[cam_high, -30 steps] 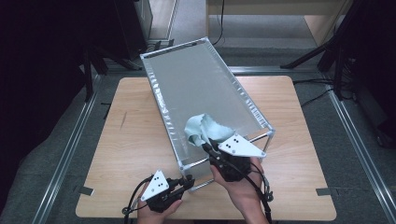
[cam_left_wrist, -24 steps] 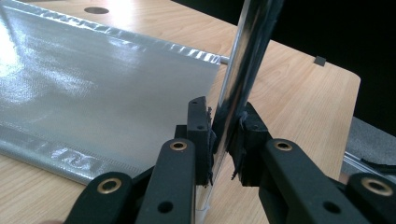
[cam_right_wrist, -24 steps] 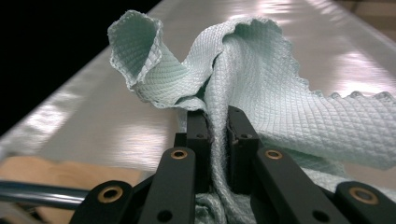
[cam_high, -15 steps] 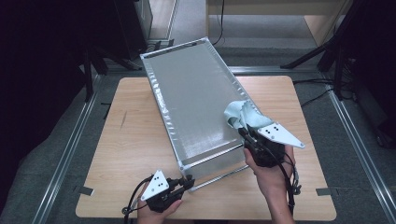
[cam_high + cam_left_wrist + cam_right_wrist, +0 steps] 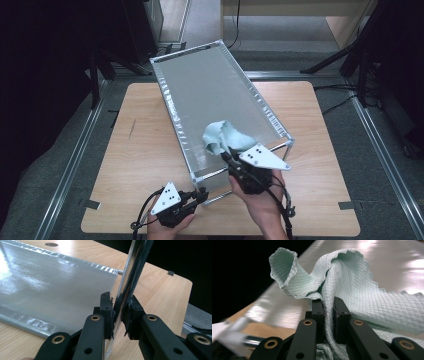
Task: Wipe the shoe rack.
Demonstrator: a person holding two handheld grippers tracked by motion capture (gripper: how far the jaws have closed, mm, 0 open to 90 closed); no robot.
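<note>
A tall frame of metal tubes (image 5: 270, 117) covered with a silver sheet (image 5: 210, 95) lies slanted across the wooden table (image 5: 140, 140). My left gripper (image 5: 201, 195) is shut on the shiny pole (image 5: 195, 183) at the frame's near corner; in the left gripper view both pads of the left gripper (image 5: 120, 310) squeeze that pole (image 5: 130, 272), with the sheet (image 5: 50, 290) beside it. My right gripper (image 5: 226, 155) is shut on a pale green waffle cloth (image 5: 222, 136) bunched on the sheet's near end. In the right gripper view the cloth (image 5: 357, 282) billows above the right gripper (image 5: 329, 307).
The table's rounded edges drop to a grey floor with metal rails (image 5: 75, 165) on both sides. Dark stands and cables (image 5: 345, 55) sit beyond the far right. Bare wood lies left and right of the frame.
Half a second ago the right gripper held the cloth off the frame's right side; it has swung back left onto the sheet's near end. The left gripper has stayed on the pole.
</note>
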